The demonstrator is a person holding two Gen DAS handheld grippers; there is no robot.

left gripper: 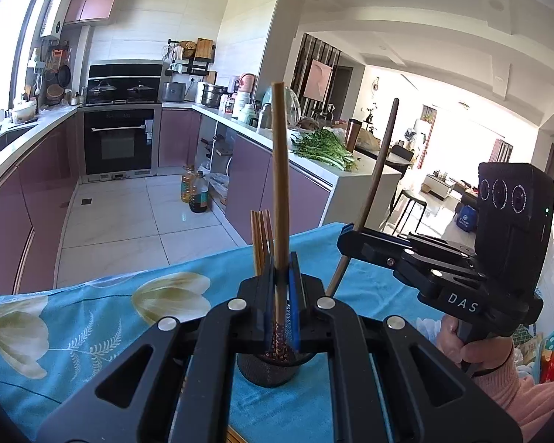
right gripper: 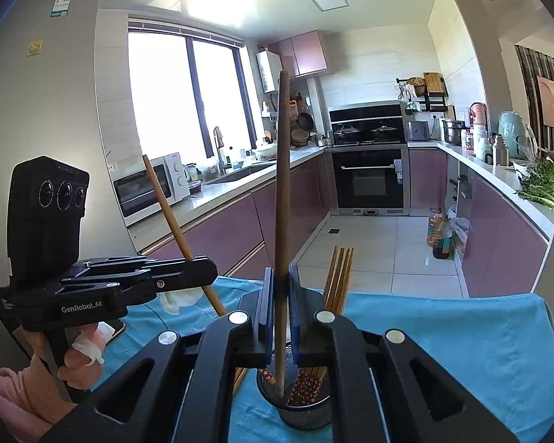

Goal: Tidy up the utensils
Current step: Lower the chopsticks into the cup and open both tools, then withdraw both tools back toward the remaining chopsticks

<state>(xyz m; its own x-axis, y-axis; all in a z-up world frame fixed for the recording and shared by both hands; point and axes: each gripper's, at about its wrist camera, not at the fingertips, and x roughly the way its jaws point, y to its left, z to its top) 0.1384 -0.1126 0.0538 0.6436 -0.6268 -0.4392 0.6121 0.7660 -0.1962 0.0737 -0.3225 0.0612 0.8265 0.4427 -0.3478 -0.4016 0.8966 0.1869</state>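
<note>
A black mesh utensil cup (right gripper: 308, 411) stands on the blue flowered cloth (left gripper: 103, 317) and holds several chopsticks (right gripper: 338, 277); it also shows in the left wrist view (left gripper: 269, 371). My left gripper (left gripper: 282, 284) is shut on a light wooden chopstick (left gripper: 280, 170), upright, its patterned lower end at the cup. My right gripper (right gripper: 281, 297) is shut on a dark wooden chopstick (right gripper: 283, 192), its tip inside the cup. The right gripper (left gripper: 354, 243) shows at the right of the left view, the left gripper (right gripper: 203, 269) at the left of the right view.
The cloth-covered table ends at its far edge over a tiled floor (left gripper: 129, 217). Purple kitchen cabinets (right gripper: 498, 243) with counters, an oven (right gripper: 367, 179), a microwave (right gripper: 147, 188), greens (left gripper: 325, 147) and oil bottles (left gripper: 195, 192) lie beyond.
</note>
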